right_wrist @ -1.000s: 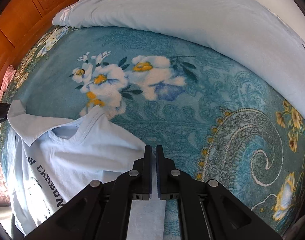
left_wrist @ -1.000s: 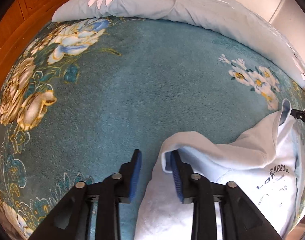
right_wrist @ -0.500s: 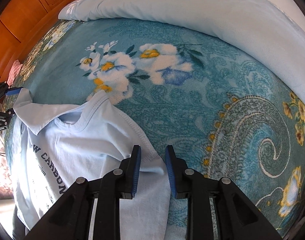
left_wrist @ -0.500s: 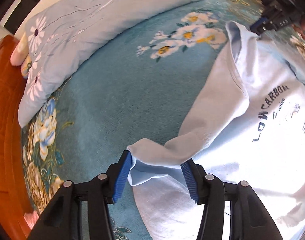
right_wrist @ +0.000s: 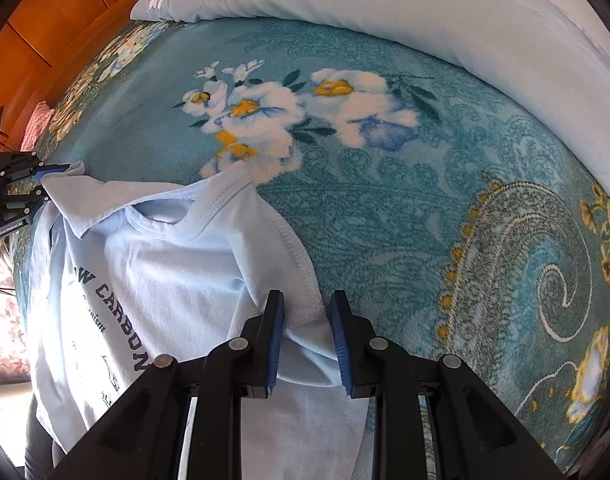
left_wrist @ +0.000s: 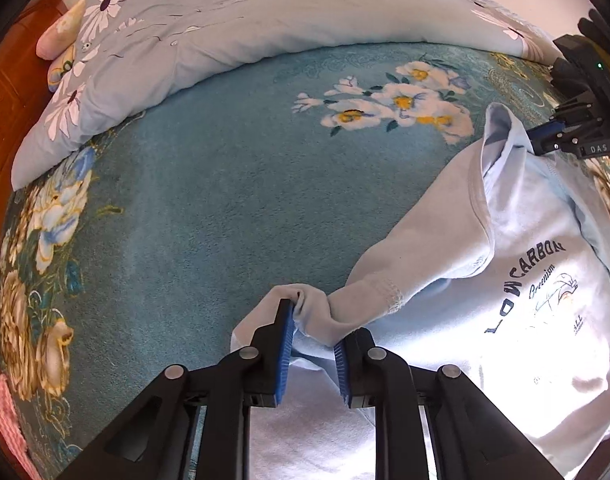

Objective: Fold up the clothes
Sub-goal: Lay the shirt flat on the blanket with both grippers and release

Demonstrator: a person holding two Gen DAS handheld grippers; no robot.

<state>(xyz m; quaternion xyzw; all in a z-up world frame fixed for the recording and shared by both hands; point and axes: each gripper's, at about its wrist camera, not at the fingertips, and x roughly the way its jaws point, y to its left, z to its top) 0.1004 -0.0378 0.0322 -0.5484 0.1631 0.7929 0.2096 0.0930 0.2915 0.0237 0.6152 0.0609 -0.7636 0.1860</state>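
Note:
A light blue T-shirt [left_wrist: 517, 240] printed "LOW CARBON" lies on the teal floral blanket [left_wrist: 225, 200]. My left gripper [left_wrist: 313, 326] points down at one sleeve. Its jaws are closing, and the bunched sleeve end [left_wrist: 317, 312] is pinched between the blue pads. In the right wrist view the same T-shirt [right_wrist: 165, 264] spreads to the left. My right gripper [right_wrist: 305, 296] stands open over the other sleeve, whose hem [right_wrist: 301, 280] lies loose between the pads. Each gripper shows in the other's view: the right gripper [left_wrist: 545, 138] far right, the left gripper [right_wrist: 41, 184] far left.
A pale blue flowered duvet [left_wrist: 225, 32] is heaped along the far side of the bed. An orange wooden headboard [right_wrist: 45, 40] rises at the left. A pink checked cloth [left_wrist: 5, 420] lies at the near left edge. Bare blanket [right_wrist: 425, 220] stretches right of the shirt.
The left gripper rolled and shifted; its jaws spread around the sleeve, then closed on it. The right gripper's jaws went from shut to open, with the sleeve hem now between them.

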